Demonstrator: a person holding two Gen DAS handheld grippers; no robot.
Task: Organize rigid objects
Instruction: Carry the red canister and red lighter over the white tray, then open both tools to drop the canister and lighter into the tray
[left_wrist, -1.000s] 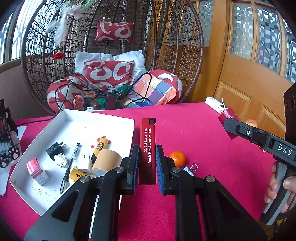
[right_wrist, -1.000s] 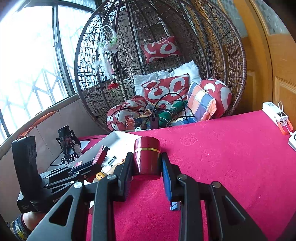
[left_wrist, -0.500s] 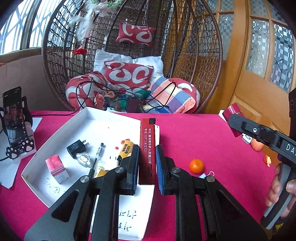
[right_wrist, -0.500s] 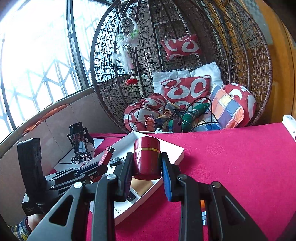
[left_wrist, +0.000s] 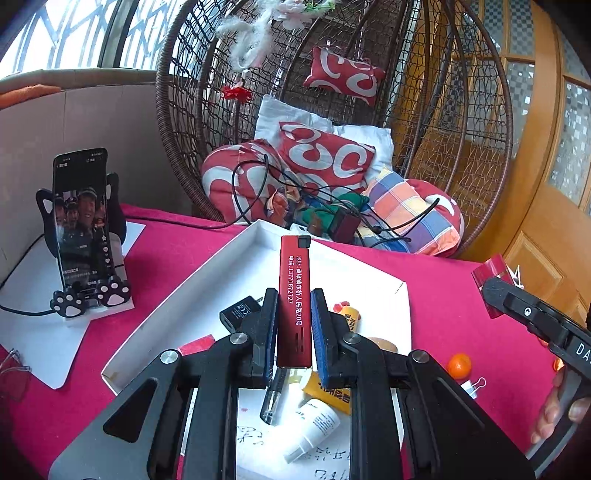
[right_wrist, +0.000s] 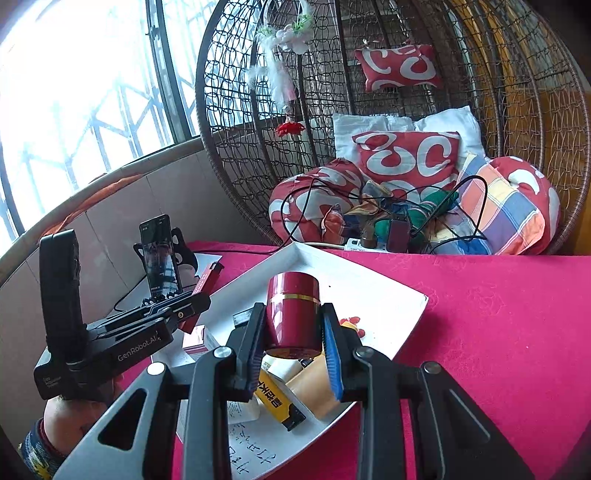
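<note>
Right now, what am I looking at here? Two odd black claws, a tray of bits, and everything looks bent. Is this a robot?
No robot: a person holds a two-finger gripper in each hand, and a wide-angle camera on each one looks along its fingers, which bends the picture. One picture comes from the left gripper, shut on a slim red box with white print. The other comes from the right gripper, shut on a dark red round tin. Both hang over a white tray on a pink tablecloth. The tray holds a pen, a black plug, a yellow tube and more.
</note>
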